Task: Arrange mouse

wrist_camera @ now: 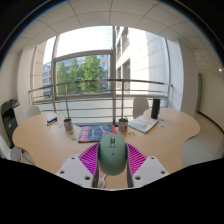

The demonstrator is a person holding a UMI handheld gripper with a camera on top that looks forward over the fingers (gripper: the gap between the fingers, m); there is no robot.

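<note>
A grey-green computer mouse [112, 153] sits between my two fingers, its length running along them, lifted above the light wooden table [60, 146]. My gripper [112, 160] is shut on the mouse: the magenta pads [91, 158] press against both of its sides. The rear of the mouse is hidden by the gripper body.
On the table beyond the mouse lie a colourful magazine [94, 131], a red-lidded cup [123, 125], another small cup [68, 124], papers [143, 124] at the right and a dark chair [10, 122] at the left. A railing and large windows stand behind.
</note>
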